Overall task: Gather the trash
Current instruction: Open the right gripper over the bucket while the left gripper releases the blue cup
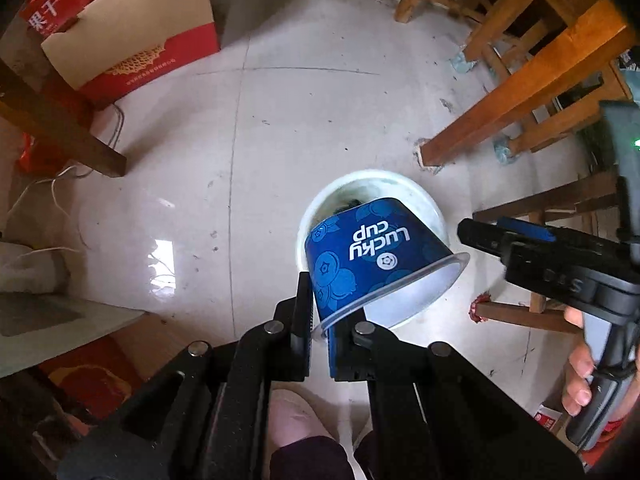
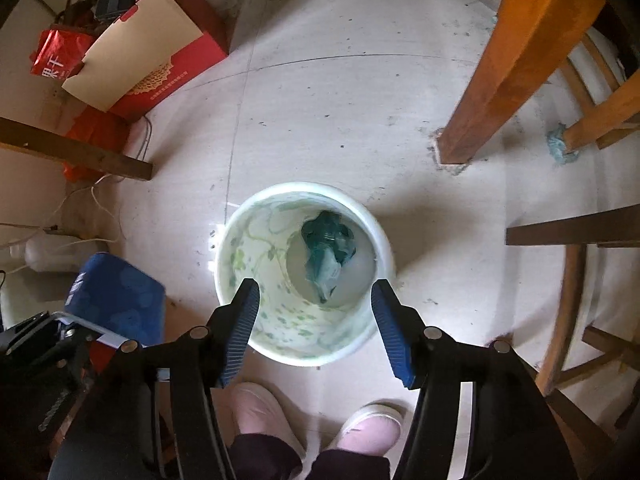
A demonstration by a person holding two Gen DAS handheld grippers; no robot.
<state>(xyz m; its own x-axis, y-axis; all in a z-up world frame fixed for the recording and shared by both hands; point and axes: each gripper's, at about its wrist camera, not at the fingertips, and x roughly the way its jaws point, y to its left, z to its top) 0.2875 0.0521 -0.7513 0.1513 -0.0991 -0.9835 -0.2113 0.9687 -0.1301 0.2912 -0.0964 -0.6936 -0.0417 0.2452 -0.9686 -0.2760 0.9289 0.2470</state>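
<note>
— Where is the blue paper cup?

— Pinched at its rim by the left gripper, tilted on its side above the near rim of the white bin, which stands on the floor.

— And the right gripper?

— Spread wide, holding nothing, hanging over the bin's near edge. Crumpled green trash lies at the bin's bottom.

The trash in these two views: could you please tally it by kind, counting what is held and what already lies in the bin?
Blue paper cup, held by its rim in the left gripper: 1
Crumpled green wrapper at the bottom of the white bin: 1
Total: 2
The right gripper is open and holds nothing.
</note>
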